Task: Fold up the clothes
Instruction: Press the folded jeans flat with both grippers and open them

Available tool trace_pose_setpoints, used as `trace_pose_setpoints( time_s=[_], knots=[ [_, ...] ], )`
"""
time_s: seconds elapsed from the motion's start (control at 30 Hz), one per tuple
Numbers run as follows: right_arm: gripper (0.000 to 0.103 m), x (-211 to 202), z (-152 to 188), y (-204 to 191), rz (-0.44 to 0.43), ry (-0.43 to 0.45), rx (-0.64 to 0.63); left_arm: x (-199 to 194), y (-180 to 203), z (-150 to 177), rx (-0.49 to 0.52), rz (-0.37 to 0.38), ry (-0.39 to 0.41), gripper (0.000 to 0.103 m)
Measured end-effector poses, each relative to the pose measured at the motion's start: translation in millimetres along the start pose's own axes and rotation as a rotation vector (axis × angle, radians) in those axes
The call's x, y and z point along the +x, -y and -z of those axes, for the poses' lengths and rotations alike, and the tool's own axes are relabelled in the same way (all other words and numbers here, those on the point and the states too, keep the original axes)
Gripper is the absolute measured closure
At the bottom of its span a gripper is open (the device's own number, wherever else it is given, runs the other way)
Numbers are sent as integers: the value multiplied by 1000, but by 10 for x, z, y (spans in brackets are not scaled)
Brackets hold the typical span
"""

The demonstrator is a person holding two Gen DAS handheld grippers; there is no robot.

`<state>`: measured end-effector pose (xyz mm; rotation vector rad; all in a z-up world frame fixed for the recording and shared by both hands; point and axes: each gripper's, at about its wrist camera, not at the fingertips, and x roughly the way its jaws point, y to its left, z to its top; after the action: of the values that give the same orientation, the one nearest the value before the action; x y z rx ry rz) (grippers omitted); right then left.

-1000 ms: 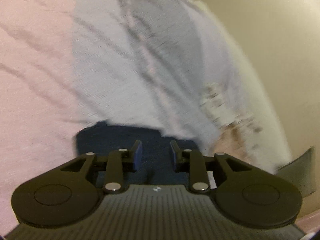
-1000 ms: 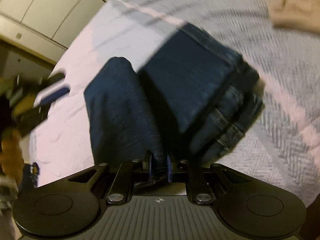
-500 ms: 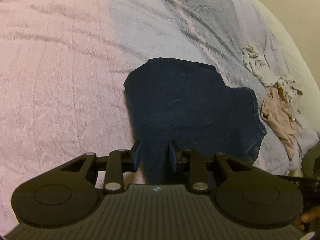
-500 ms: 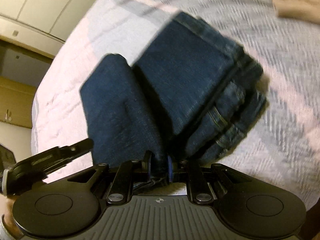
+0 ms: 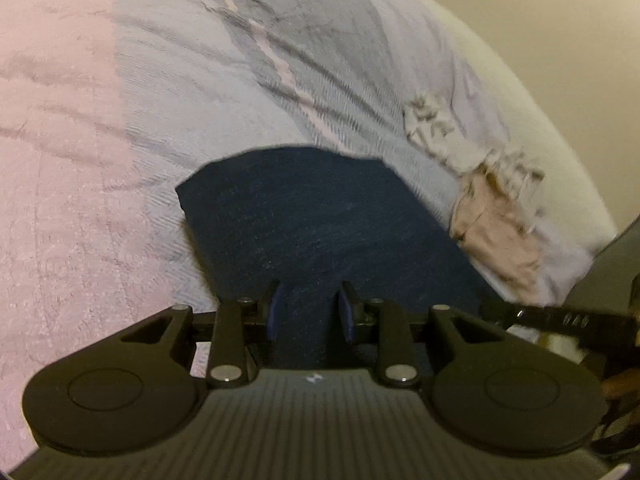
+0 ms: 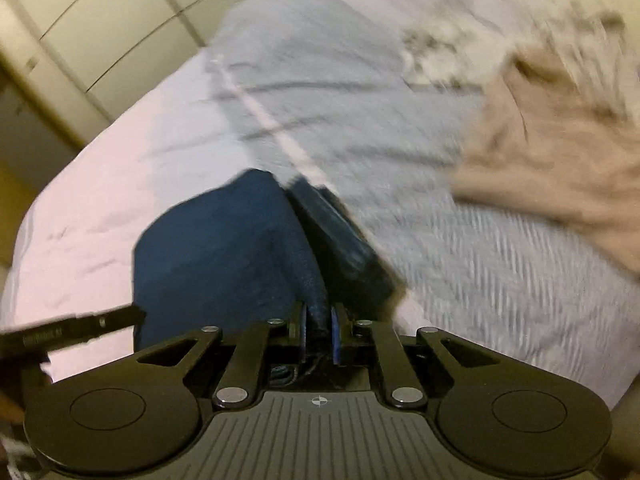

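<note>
Nearest to us, our right hand-held gripper (image 6: pixel 319 330) is pinched tight on a thick fold of the dark blue jeans (image 6: pixel 224 248). Our left hand-held gripper (image 5: pixel 308 310) stands open above the same jeans (image 5: pixel 320 220), its blue pads apart and holding nothing.

Compared with a second ago, the bundle that hung bulky from the right gripper now looks flatter and closer to the bed (image 5: pixel 80 160), seemingly lying on the pink and grey striped bedspread. We judge the folded jeans are being set down.

Farther off, near the bed's right edge, lie a crumpled beige garment (image 5: pixel 496 240) and a pale cloth (image 5: pixel 436 136), seemingly unfolded. They lie apart from the jeans and block nothing. Cupboard doors (image 6: pixel 100 32) stand beyond.
</note>
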<state>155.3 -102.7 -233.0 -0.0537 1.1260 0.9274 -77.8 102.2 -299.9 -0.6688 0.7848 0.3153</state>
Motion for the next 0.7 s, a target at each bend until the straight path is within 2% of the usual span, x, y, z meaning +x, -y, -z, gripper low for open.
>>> trace_pose_setpoints(
  time_s=[0.33,0.53,0.7],
  knots=[
    [94,132,42,243,103,46,13,300,319,11,128,-20,-4,80],
    [94,29,18,211,141,136,-6,265,271,-4,105,-3,-12,82],
    [92,557,93,474,165,14,75,461,206,-44,87,-1,-55,91]
  ],
)
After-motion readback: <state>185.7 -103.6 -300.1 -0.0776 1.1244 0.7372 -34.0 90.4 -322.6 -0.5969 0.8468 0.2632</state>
